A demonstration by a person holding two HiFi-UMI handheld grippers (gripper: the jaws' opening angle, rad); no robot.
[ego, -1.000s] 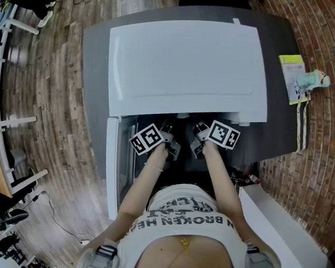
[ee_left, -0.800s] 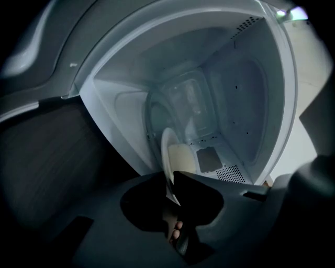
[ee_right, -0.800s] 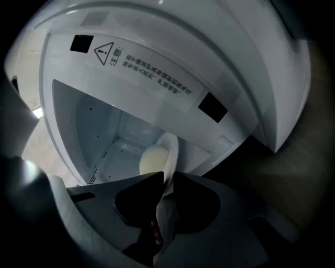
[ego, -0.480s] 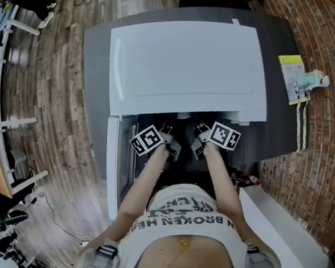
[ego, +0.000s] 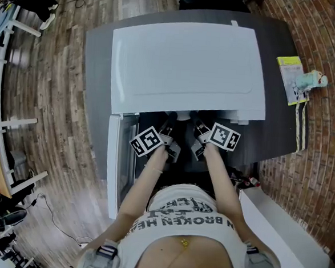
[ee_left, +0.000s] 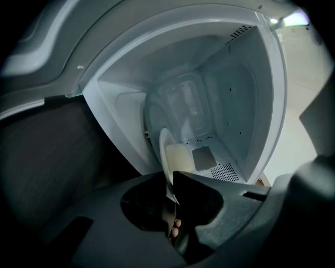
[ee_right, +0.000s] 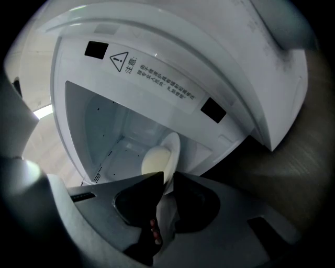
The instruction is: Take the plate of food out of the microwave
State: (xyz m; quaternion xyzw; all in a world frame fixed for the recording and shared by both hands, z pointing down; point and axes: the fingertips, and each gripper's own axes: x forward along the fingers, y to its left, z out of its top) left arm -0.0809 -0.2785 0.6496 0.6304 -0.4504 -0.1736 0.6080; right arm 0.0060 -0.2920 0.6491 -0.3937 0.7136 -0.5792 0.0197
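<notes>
A white microwave (ego: 189,63) stands on a grey table (ego: 97,68), its door (ego: 113,161) swung open to the left. Inside the cavity is a white plate (ee_left: 163,149) carrying pale yellow food (ee_left: 179,157). My left gripper (ee_left: 171,180) is shut on the plate's near rim, its jaws having just closed. The right gripper view shows the same plate (ee_right: 174,146) and food (ee_right: 154,161), with my right gripper (ee_right: 167,180) shut on the rim after closing a little. From above, both grippers (ego: 169,124) (ego: 195,124) reach under the microwave's front edge, which hides the plate.
A yellow booklet (ego: 290,76) and a small plush toy (ego: 313,80) lie on the table's right end. A white bench (ego: 287,225) stands at lower right on brick floor. Wooden floor with furniture legs lies to the left.
Almost nothing differs in the head view. Both grippers stay at the microwave's opening, their tips perhaps slightly further under its front edge.
</notes>
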